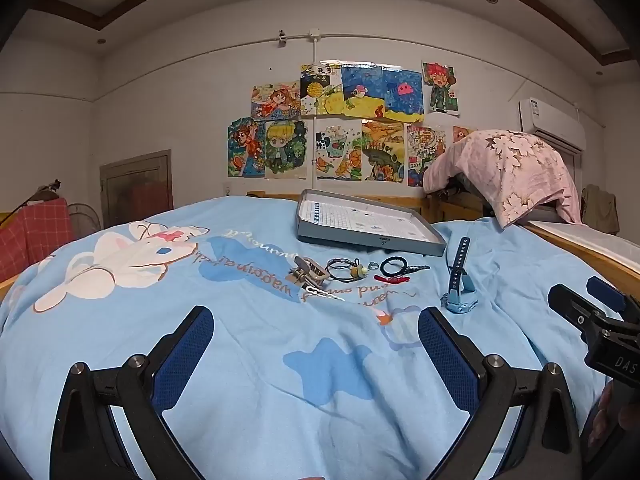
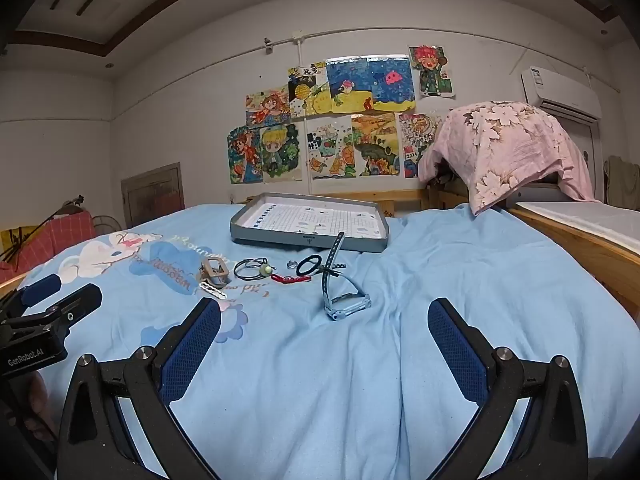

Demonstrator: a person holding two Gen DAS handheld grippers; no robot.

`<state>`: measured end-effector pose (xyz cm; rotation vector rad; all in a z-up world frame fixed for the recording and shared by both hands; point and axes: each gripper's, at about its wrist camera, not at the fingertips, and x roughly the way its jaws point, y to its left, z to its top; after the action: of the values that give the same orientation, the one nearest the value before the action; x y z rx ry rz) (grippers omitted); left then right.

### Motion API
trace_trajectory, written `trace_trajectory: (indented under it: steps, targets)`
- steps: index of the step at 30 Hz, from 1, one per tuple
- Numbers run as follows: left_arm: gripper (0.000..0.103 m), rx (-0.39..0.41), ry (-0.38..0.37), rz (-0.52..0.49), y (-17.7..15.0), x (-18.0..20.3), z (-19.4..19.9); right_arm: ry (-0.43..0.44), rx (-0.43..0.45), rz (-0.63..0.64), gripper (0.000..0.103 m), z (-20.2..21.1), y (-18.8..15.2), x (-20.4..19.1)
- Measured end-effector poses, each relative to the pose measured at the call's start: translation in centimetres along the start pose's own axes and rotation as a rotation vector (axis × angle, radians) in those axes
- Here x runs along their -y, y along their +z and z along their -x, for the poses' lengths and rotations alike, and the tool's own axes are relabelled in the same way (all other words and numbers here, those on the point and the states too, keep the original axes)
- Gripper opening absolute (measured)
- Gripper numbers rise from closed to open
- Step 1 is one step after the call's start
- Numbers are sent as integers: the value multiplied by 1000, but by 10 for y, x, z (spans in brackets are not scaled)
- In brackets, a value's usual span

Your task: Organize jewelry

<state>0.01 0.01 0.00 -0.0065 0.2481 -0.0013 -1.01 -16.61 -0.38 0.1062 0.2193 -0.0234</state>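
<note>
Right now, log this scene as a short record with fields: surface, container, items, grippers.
surface: blue bedspread
container: grey tray at the far side, no jewelry in it
items: blue watch nearest; red clip; black hair tie; beige claw clip; silver chain; cord with green bead
grippers: left gripper open, empty; right gripper open, empty

Bedroom, white walls, dim ceiling spots.
Drawings (image 1: pixel 344 120) taped across far wall; air conditioner (image 1: pixel 552 120) high at right; pink blanket (image 2: pixel 508 152) draped over wooden bed frame (image 2: pixel 576 236); small door (image 1: pixel 136 188) low left.
</note>
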Motion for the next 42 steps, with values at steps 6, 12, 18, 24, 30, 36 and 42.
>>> trace_trajectory:
  steps: [6, 12, 18, 24, 30, 36, 42]
  targets:
    - [103, 1, -1, -2, 0, 0, 0, 0, -3, 11, 102, -3, -2, -2]
    - [103, 1, -2, -3, 0, 0, 0, 4, 2, 24, 102, -2, -8, -2]
    - [103, 1, -1, -4, 0, 0, 0, 0, -7, 20, 102, -3, -2, -3]
    - [103, 2, -1, -4, 0, 0, 0, 1, -8, 18, 102, -2, -1, -2]
    - [103, 1, -1, -5, 0, 0, 0, 1, -10, 12, 102, -3, -2, 0]
    - [103, 1, -1, -5, 0, 0, 0, 1, -11, 11, 102, -3, -2, 0]
    - [103, 1, -1, -5, 0, 0, 0, 2, -11, 10, 102, -3, -1, 1]
